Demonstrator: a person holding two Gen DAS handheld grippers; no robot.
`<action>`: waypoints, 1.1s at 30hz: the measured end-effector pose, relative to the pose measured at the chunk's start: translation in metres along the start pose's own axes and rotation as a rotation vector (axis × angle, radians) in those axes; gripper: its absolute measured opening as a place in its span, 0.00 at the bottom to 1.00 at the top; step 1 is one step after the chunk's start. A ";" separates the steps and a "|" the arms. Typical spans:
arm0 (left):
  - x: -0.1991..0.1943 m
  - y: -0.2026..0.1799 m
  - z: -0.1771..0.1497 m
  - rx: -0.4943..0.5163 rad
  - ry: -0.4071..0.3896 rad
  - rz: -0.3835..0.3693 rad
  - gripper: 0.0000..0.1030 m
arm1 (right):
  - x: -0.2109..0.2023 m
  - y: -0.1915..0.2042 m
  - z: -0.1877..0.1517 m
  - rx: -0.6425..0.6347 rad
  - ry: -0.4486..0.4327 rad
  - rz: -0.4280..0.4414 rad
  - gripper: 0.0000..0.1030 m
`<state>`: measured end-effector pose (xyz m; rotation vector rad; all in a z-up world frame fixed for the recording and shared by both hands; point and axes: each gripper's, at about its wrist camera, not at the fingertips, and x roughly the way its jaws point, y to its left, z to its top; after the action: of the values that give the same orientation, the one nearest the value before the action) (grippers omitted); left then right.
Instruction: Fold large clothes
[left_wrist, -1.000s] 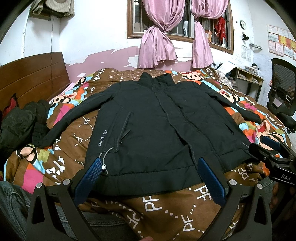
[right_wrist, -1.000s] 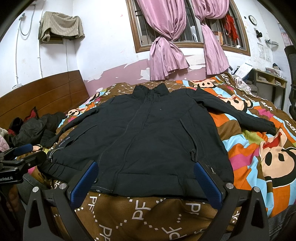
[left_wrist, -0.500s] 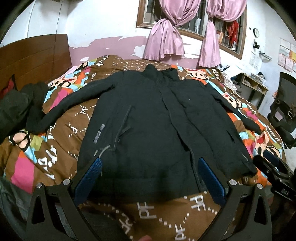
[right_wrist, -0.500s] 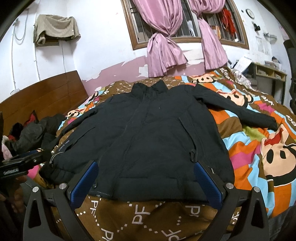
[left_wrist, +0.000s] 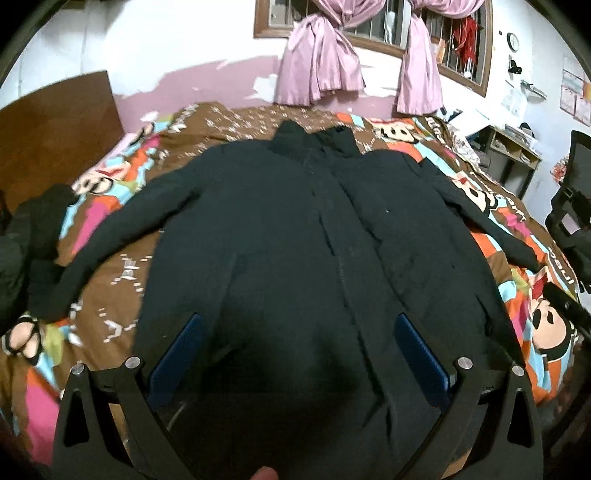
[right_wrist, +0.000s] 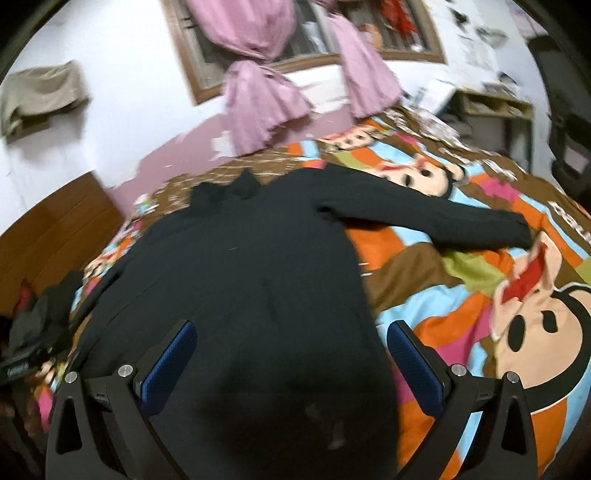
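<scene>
A large black jacket (left_wrist: 280, 236) lies flat and face up on the bed, collar at the far end, both sleeves spread out to the sides. It also shows in the right wrist view (right_wrist: 251, 280), with its right sleeve (right_wrist: 424, 218) stretched across the bedspread. My left gripper (left_wrist: 295, 328) is open and hovers over the jacket's lower part near the hem. My right gripper (right_wrist: 291, 336) is open and empty above the jacket's lower right part. Neither touches the cloth as far as I can see.
A colourful cartoon bedspread (left_wrist: 122, 266) covers the bed. A heap of dark clothes (left_wrist: 26, 236) lies at the left by the wooden headboard (left_wrist: 55, 122). A black office chair (left_wrist: 572, 206) and a desk (left_wrist: 513, 147) stand at the right. Pink curtains (left_wrist: 317, 62) hang behind.
Both grippers have moved forward and lower over the jacket, so it fills more of each view. The right view has swung and tilted to the right. Both stay open.
</scene>
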<state>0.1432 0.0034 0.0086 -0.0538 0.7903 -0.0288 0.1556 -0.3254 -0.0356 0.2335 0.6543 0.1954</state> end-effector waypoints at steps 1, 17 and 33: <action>0.011 -0.002 0.004 -0.001 0.021 -0.007 0.98 | 0.005 -0.008 0.005 0.017 0.001 -0.028 1.00; 0.137 -0.067 0.103 0.068 0.026 -0.123 0.98 | 0.096 -0.208 0.047 0.532 0.075 -0.102 1.00; 0.261 -0.136 0.161 0.080 0.008 -0.372 0.98 | 0.171 -0.276 0.076 0.742 0.107 -0.060 0.78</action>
<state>0.4408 -0.1384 -0.0557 -0.1242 0.7775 -0.4128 0.3648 -0.5578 -0.1522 0.9192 0.8203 -0.1031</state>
